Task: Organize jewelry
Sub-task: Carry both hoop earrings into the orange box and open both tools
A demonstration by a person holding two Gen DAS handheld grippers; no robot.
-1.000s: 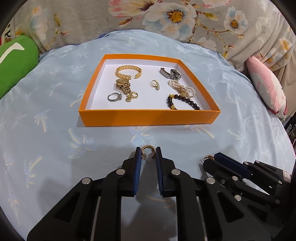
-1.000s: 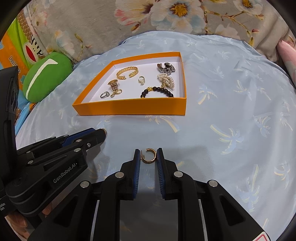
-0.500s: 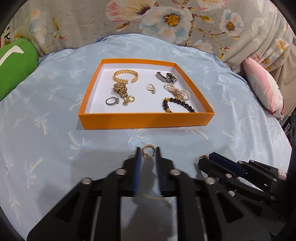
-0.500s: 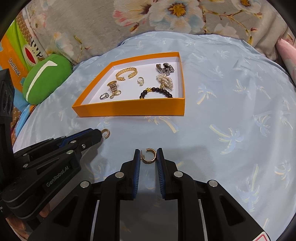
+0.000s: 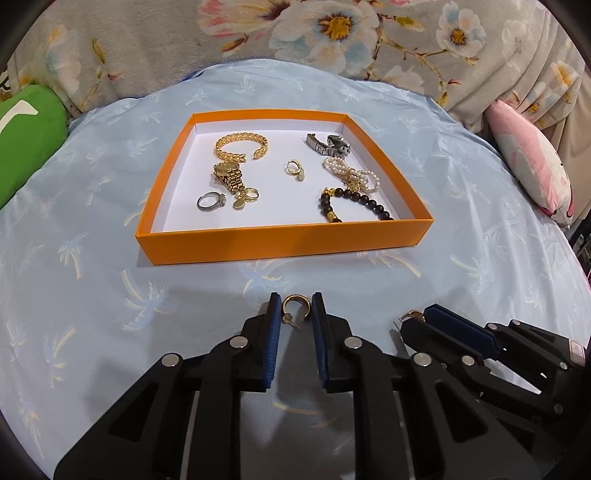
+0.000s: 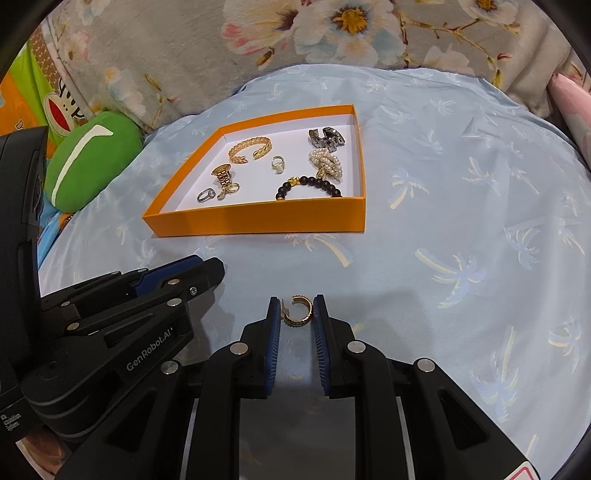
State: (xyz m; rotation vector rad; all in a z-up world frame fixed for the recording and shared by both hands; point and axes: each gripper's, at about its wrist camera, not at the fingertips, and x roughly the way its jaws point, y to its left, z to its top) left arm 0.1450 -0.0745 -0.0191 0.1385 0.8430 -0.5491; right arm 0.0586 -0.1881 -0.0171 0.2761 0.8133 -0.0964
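Left wrist view shows the blue palm-print bed cover point(image 5: 480, 206) carrying the orange tray point(image 5: 284, 242), which already holds bracelets, watches, rings and one small earring. Both tongs hover short of it: left tongs point(image 5: 296, 314) pinching a gold hoop earring point(image 5: 294, 309), right tongs point(image 6: 294, 312) pinching its gold hoop mate point(image 6: 298, 311). Judging by this, only these two remain to be placed.

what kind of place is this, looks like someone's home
Most likely a bedroom at home, with the work done on a bed. The orange tray of jewelry sits on a soft light-blue sheet printed with palm trees, a floral blanket is bunched behind it, and a green plush cushion lies alongside.
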